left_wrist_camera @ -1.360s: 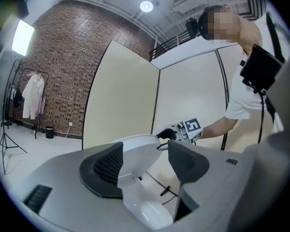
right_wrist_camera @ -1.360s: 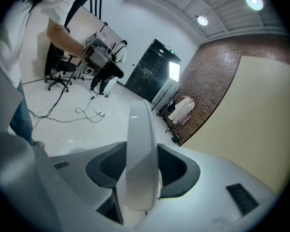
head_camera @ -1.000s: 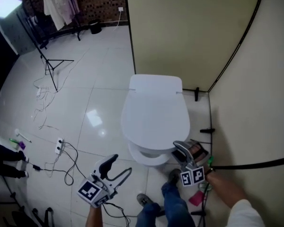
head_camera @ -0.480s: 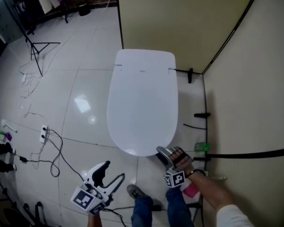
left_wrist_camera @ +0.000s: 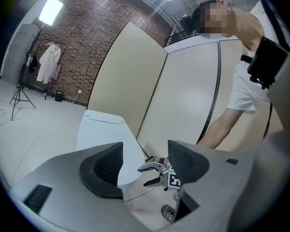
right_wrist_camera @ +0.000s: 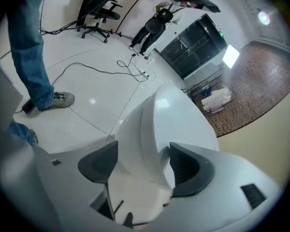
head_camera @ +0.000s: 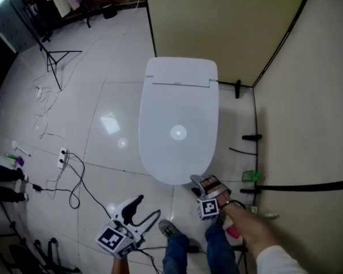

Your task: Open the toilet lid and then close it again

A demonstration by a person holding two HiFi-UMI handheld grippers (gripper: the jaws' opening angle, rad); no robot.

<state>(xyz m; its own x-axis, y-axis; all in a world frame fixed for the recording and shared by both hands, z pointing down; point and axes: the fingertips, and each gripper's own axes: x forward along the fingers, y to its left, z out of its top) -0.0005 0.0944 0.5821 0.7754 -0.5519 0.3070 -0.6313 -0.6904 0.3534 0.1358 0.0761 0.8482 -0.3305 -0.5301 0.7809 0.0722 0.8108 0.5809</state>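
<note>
The white toilet lid [head_camera: 179, 124] lies flat and closed on the bowl. My right gripper [head_camera: 198, 182] is at the lid's front right edge. In the right gripper view its jaws straddle the lid's rim [right_wrist_camera: 150, 129]. They have just been opening, and a gap shows beside the rim, so the pads do not press on it. My left gripper [head_camera: 147, 206] hovers low over the floor in front of the toilet, open and empty. The left gripper view looks past the open left gripper [left_wrist_camera: 145, 163] to the toilet [left_wrist_camera: 104, 129] and the right gripper [left_wrist_camera: 153, 172].
A beige partition [head_camera: 217, 16] stands behind and to the right of the toilet, with pipe fittings [head_camera: 250, 137] along it. Cables and a power strip [head_camera: 63, 158] lie on the tiled floor at left, near a stand [head_camera: 51, 61]. The person's shoe [head_camera: 170, 229] is just below the grippers.
The lid has come down from partly raised to flat on the bowl. My right gripper sank with it and its jaws spread. The left gripper dropped a little.
</note>
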